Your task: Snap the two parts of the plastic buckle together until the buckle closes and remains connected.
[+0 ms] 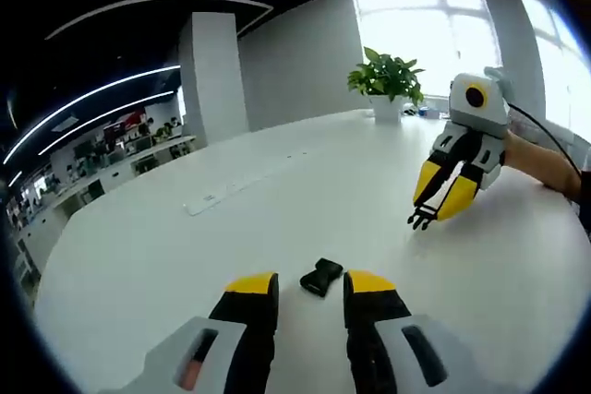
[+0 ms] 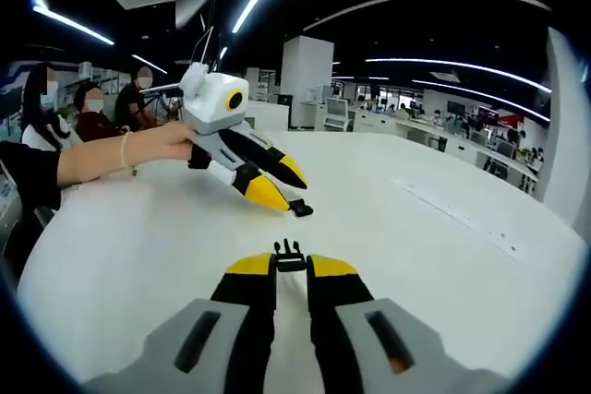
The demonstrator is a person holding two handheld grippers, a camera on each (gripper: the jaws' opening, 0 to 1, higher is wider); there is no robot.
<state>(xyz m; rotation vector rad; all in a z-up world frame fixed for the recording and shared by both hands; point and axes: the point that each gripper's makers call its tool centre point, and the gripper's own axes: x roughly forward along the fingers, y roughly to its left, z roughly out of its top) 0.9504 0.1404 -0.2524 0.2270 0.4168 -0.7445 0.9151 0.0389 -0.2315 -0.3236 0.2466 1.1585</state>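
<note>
One buckle part [image 1: 320, 278] lies on the white desk [image 1: 277, 209] just ahead of the left gripper [image 1: 310, 288], whose jaws stand spread. The pronged part [image 2: 289, 256] is pinched at the right gripper's [image 2: 291, 267] tips, near the other piece.

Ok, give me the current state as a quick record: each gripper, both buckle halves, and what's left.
left gripper: open, socket half just ahead of its tips
right gripper: shut on pronged half
socket half: lying on the white table, not gripped
pronged half: clamped at the tips, prongs pointing forward
halves: apart, not joined
remaining: grip socket half, push the two together
</note>
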